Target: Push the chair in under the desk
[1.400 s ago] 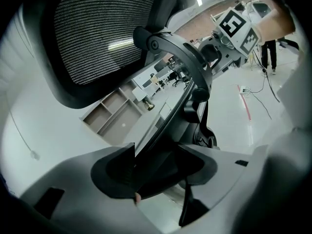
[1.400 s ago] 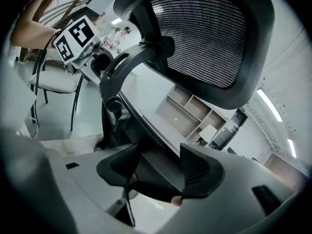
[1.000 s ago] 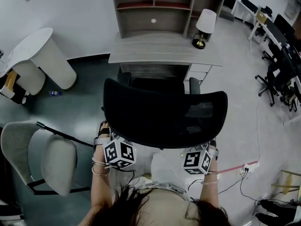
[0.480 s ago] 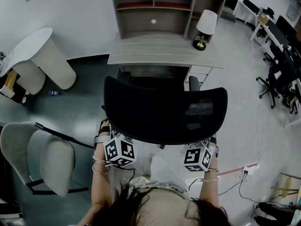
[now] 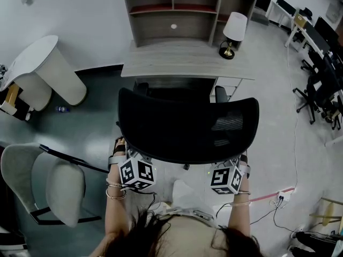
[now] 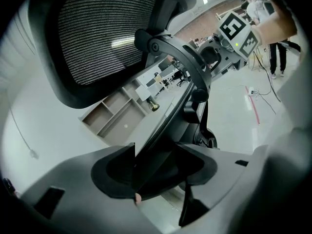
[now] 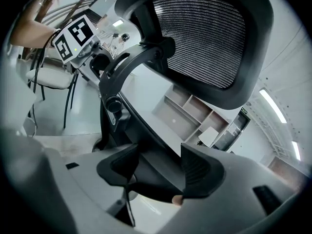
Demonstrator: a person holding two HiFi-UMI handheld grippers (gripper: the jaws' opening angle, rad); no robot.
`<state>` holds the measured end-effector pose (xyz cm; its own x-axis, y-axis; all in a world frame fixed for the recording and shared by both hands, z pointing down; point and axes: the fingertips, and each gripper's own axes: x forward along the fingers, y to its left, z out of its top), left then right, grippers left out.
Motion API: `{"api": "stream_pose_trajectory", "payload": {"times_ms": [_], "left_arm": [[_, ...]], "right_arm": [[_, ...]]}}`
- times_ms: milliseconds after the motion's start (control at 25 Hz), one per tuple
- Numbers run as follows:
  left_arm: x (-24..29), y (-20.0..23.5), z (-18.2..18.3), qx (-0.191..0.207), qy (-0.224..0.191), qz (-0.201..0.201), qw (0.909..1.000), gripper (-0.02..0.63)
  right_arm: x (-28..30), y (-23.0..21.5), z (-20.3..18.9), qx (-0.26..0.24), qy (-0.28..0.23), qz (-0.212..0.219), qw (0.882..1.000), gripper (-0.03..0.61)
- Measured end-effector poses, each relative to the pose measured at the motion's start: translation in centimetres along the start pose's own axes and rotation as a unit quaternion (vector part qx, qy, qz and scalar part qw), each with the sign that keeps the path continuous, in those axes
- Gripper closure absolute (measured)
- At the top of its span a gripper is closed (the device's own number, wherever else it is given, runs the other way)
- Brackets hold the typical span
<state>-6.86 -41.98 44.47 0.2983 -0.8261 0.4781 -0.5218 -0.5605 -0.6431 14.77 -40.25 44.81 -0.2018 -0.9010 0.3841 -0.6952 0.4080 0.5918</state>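
Observation:
A black mesh-backed office chair (image 5: pixel 187 127) stands in front of a grey wooden desk (image 5: pixel 182 58), its seat partly under the desktop. My left gripper (image 5: pixel 130 159) is at the lower left edge of the chair's back, my right gripper (image 5: pixel 231 162) at the lower right edge. In the left gripper view the left gripper (image 6: pixel 163 167) has a dark edge of the chair back (image 6: pixel 112 38) between its jaws. The right gripper (image 7: pixel 161 172) holds the same back (image 7: pixel 204 38) from the other side. Both sets of fingertips are hidden under the back in the head view.
A shelf unit (image 5: pixel 187 9) and a white-shaded lamp (image 5: pixel 234 32) sit on the desk. A grey chair (image 5: pixel 48 181) stands at my left, a white round table (image 5: pixel 45 68) beyond it. A power strip with cables (image 5: pixel 278 194) lies at the right, near black office chairs (image 5: pixel 319 84).
The chair and I have edged forward; the desk sits slightly closer to the chair back and the grey chair has slid back in view. Both grippers keep their hold.

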Motion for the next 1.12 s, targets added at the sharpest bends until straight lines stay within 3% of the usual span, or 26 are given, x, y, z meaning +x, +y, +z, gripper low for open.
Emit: {"api": "stream_pose_trajectory", "payload": {"times_ms": [1120], "left_arm": [[4.2,2.0,2.2,-0.023,-0.03,0.003,0.9993,0.366]], "right_arm": [[4.4,-3.6,-0.5,0.002,0.007,-0.003,1.0,0.322]]}}
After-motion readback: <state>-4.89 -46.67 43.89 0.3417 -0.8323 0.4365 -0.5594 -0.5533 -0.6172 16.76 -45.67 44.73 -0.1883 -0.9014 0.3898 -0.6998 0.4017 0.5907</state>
